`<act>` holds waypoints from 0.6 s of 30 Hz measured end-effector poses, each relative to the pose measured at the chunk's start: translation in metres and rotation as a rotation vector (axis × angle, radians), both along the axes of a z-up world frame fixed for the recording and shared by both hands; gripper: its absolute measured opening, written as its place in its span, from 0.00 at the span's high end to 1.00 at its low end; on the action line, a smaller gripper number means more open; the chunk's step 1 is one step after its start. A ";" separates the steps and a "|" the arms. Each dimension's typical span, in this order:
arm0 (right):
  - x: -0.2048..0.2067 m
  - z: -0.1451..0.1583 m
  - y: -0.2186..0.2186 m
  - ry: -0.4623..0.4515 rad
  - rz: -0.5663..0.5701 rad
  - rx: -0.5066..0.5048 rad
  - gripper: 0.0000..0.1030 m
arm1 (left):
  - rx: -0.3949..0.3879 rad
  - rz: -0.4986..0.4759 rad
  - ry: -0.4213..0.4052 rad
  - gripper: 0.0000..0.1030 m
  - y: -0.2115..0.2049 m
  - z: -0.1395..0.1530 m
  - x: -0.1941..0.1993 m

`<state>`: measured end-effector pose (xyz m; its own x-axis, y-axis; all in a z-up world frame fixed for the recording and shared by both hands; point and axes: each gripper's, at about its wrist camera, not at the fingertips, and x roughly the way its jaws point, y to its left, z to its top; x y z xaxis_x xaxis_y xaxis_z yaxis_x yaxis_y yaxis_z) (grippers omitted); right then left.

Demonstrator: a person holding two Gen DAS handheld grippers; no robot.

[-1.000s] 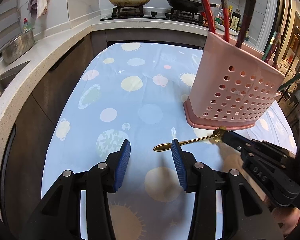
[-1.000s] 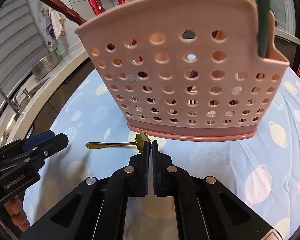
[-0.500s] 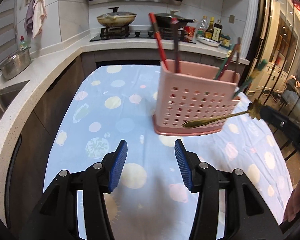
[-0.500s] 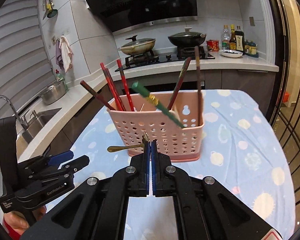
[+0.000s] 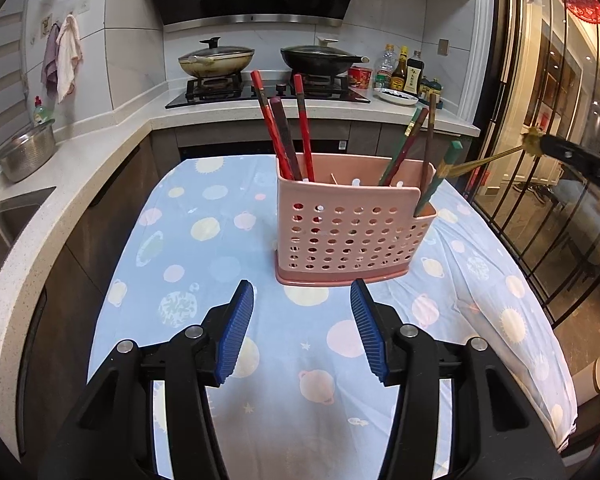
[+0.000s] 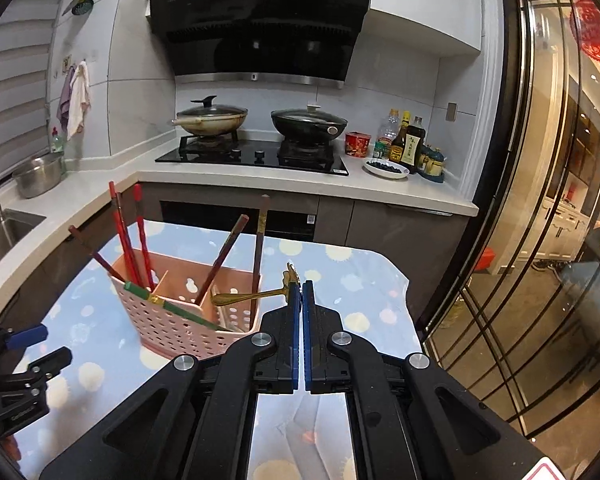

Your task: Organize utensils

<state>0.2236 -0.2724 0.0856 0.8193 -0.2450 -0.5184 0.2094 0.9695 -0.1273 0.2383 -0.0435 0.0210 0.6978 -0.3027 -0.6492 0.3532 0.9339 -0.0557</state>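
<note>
My right gripper [image 6: 301, 292] is clenched on the ornate end of a slim gold metal spoon [image 6: 247, 297], which juts out sideways to the gripper's left with its bowl hanging in the air above the near right compartment of the pink perforated plastic utensil holder [image 6: 172, 320]. My left gripper [image 5: 302, 322] is released, its blue pads wide apart and nothing between them, hovering over the blue planet-print cloth on the desk [image 5: 204, 248] with the holder straight ahead of it. Red and brown chopsticks [image 5: 284, 140] stand in the holder's far-left section, and a green chopstick [image 6: 168, 307] leans across its front rim. My worry is the grip: I hold the spoon only by its very tip, so it could pivot or slip between the pads as I tilt it down. The bowl could also catch the leaning green chopstick or the rim, and since nothing steadies the light holder, a knock might tip it.
</note>
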 end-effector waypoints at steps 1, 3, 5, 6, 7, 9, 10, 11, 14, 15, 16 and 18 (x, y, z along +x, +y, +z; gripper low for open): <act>0.009 -0.004 0.001 0.017 0.000 -0.007 0.99 | 0.004 0.006 -0.001 0.52 0.001 0.001 0.001; 0.027 -0.017 0.004 0.063 0.013 -0.009 0.99 | 0.012 0.017 -0.002 0.50 0.003 0.001 0.002; 0.037 -0.026 0.008 0.090 0.034 0.003 0.99 | 0.019 0.026 0.000 0.49 0.004 0.001 0.002; 0.040 -0.030 0.012 0.095 0.047 0.014 0.98 | 0.021 0.029 0.004 0.49 0.005 0.000 0.003; 0.042 -0.031 0.015 0.096 0.067 0.044 0.98 | 0.022 0.032 0.008 0.49 0.005 -0.001 0.004; 0.040 -0.031 0.020 0.079 0.113 0.110 0.94 | 0.025 0.037 0.014 0.48 0.006 -0.001 0.006; 0.037 -0.029 0.023 0.068 0.131 0.135 0.93 | 0.025 0.039 0.014 0.46 0.006 -0.002 0.007; 0.033 -0.027 0.025 0.055 0.146 0.152 0.85 | 0.024 0.041 0.013 0.42 0.007 -0.001 0.007; 0.019 -0.019 0.029 0.005 0.161 0.185 0.65 | 0.020 0.047 0.002 0.35 0.005 0.001 0.007; 0.015 -0.018 0.030 -0.001 0.165 0.193 0.65 | 0.017 0.046 -0.001 0.34 0.005 0.003 0.006; 0.011 -0.017 0.029 -0.005 0.166 0.201 0.65 | 0.014 0.044 -0.003 0.34 0.005 0.004 0.006; 0.003 -0.018 0.027 -0.009 0.163 0.222 0.65 | 0.008 0.039 -0.005 0.33 0.004 0.005 0.005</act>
<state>0.2261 -0.2450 0.0678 0.8435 0.0096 -0.5370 0.0482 0.9944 0.0936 0.2430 -0.0399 0.0265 0.7124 -0.2700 -0.6478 0.3169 0.9473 -0.0465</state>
